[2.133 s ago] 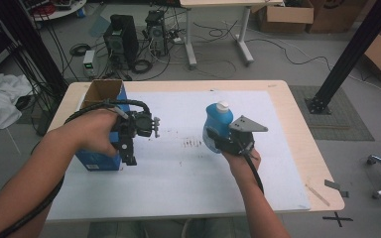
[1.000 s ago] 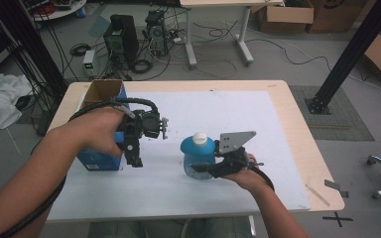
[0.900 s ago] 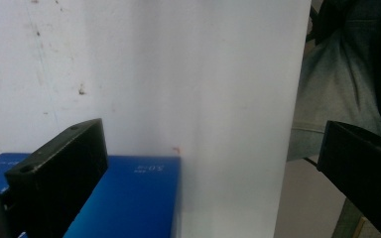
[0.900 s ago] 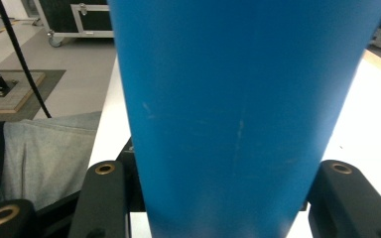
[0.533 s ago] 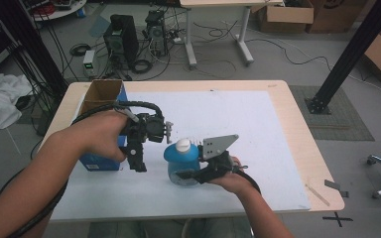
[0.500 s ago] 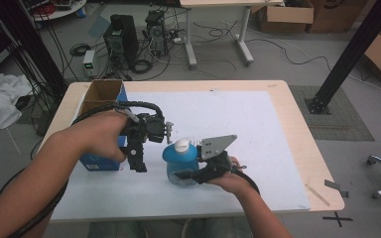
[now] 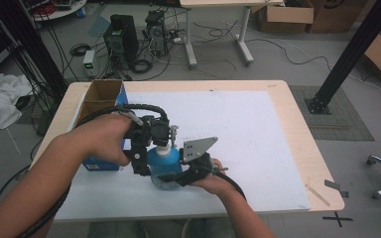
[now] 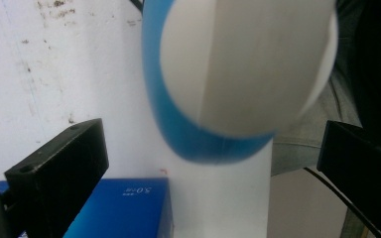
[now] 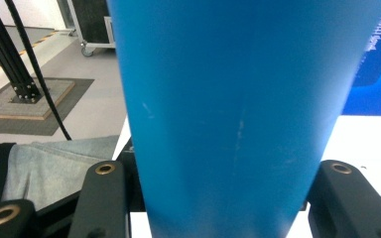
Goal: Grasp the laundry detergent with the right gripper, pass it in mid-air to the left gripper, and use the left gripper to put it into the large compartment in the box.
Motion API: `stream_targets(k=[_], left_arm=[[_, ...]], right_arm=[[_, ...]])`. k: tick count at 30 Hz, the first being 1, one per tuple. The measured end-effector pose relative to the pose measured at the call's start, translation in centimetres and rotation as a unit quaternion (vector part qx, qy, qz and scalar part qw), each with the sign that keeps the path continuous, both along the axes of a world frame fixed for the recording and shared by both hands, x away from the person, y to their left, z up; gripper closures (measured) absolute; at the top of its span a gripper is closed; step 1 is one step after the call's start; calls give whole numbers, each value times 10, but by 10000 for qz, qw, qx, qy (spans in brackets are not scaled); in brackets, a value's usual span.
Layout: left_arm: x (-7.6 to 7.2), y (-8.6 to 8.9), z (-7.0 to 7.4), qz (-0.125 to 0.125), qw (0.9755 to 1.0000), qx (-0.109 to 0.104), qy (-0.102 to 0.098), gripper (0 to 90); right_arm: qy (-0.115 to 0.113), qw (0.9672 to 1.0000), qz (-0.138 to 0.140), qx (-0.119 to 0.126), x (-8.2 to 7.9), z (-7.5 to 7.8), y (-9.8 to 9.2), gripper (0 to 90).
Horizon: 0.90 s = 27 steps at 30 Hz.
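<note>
In the high view a blue bottle (image 7: 164, 162) with a white cap stands near the front of the white mat (image 7: 238, 124). My right gripper (image 7: 177, 174) is shut on the bottle's body from the right; in the right gripper view the blue body (image 9: 228, 99) sits tight between both jaws. My left gripper (image 7: 159, 139) hovers right at the bottle's top. In the left gripper view the white cap (image 8: 248, 64) lies between its wide-open jaws, with clear gaps on both sides. My left gripper (image 8: 206, 163) holds nothing.
An open cardboard box with blue sides (image 7: 99, 99) stands at the mat's left edge, just behind my left hand; its blue side (image 8: 119, 208) is close below the left jaw. Computers and cables lie on the floor beyond the table.
My right gripper has carried the bottle left and nearer to the front edge, up to the left gripper. The left gripper has edged right, over the cap.
</note>
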<state>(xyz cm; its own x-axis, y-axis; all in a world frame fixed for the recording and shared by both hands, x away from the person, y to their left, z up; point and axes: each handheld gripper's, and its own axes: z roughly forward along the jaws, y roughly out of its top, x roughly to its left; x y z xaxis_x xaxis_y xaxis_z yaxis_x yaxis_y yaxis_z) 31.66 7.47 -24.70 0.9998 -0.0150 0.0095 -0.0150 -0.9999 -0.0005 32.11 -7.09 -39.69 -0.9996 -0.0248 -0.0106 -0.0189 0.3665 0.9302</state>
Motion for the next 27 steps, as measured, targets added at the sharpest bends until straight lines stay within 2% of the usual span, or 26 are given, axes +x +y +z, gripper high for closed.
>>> stream_targets(k=[10, 15, 27], left_arm=[[-3, -3, -2, -47, 10000, -41, -18, 0], [-3, -4, -4, -39, 10000, -47, -5, 1], [-4, -6, -6, -70, 10000, -12, -34, 1]], right_arm=[[-37, 10000, 81, 38, -1, 2, 15, 464], [73, 9999, 73, 36, -1, 3, 19, 464], [-32, 9999, 126, 88, -1, 6, 24, 464]])
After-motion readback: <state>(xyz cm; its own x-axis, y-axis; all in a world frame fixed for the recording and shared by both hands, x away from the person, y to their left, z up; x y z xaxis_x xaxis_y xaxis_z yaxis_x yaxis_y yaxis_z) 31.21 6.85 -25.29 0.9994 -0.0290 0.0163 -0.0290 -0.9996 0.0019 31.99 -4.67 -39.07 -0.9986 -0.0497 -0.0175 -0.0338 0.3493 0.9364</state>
